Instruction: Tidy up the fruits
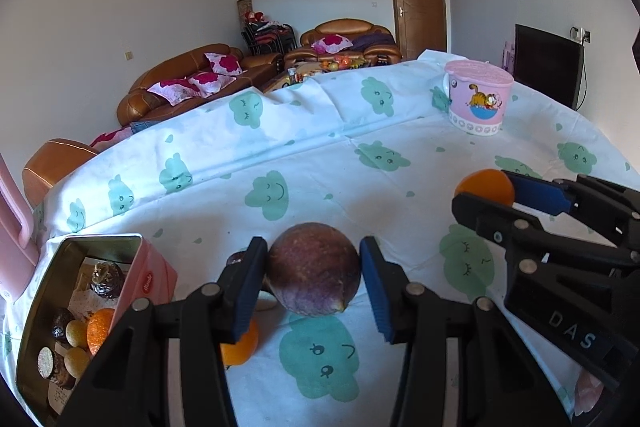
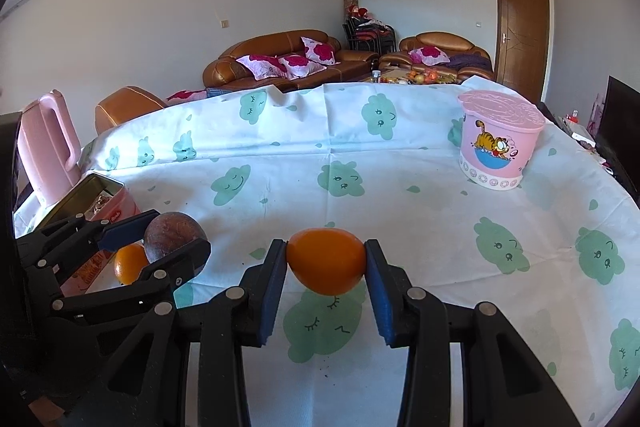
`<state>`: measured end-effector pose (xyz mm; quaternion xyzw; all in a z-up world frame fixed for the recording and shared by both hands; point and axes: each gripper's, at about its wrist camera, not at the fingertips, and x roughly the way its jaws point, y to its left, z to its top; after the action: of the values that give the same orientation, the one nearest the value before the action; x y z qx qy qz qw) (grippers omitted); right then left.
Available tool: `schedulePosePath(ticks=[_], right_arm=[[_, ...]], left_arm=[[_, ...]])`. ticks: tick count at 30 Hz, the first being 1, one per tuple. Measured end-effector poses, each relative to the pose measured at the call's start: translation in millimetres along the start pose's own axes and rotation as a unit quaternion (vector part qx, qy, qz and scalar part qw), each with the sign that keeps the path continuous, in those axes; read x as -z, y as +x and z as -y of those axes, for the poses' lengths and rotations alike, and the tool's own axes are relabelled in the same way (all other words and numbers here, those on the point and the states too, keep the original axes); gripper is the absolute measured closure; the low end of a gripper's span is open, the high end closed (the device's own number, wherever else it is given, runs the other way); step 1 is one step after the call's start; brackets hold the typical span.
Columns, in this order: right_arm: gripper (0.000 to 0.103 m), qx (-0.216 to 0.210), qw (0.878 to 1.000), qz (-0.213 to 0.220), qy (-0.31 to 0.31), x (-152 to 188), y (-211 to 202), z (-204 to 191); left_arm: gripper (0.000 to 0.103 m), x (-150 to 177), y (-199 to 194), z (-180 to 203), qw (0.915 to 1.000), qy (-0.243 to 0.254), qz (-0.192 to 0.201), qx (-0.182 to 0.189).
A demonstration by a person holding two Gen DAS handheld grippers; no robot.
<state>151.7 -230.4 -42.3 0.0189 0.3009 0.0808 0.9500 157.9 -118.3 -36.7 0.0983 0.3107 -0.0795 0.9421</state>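
Gripping a small orange [image 2: 326, 262] between its blue pads, the right gripper [image 2: 326, 267] is holding the fruit just above the cloud-printed tablecloth [image 2: 400, 187], both pads pressing against the orange's sides. Off to its left, the left gripper [image 1: 314, 269] is bracketing a round purple-brown passion fruit [image 1: 313, 269]; its left pad is touching the skin, while whether the right pad is touching cannot be told, so a firm grasp cannot be confirmed. In the right wrist view that same fruit is sitting between the left tool's fingers, and whether it is resting on the cloth or raised off it cannot be told.

A second orange [image 1: 240, 345] is lying on the cloth just beside the left gripper, close to a pink tin [image 1: 154, 275] that is standing open. Inside the tin, another orange [image 1: 99, 329], two small yellowish fruits and several dark round fruits are lying together. A pink kettle [image 2: 50, 155] is standing behind the tin at the table's left edge. Well apart, toward the far right of the table, a pink lidded bucket [image 2: 498, 147] printed with a cartoon cat is standing upright.
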Motion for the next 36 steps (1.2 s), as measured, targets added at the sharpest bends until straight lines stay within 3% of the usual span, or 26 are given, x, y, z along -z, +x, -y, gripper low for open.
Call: schedulePosePath(ticks=[12,36], right_arm=[[0.062,-0.012,0.999,0.041,-0.009,1.2,-15.7,-3.1],[0.062,-0.009,0.994,0.109,-0.021,5.5,-42.0,-8.6]], left_arm=[[0.054,1.6,-21.1,0.2,0.9984,0.000,0.051,-0.025],[0.054,7.1,-42.0,-8.3,0.9942,-0.026,0.100,-0.031]])
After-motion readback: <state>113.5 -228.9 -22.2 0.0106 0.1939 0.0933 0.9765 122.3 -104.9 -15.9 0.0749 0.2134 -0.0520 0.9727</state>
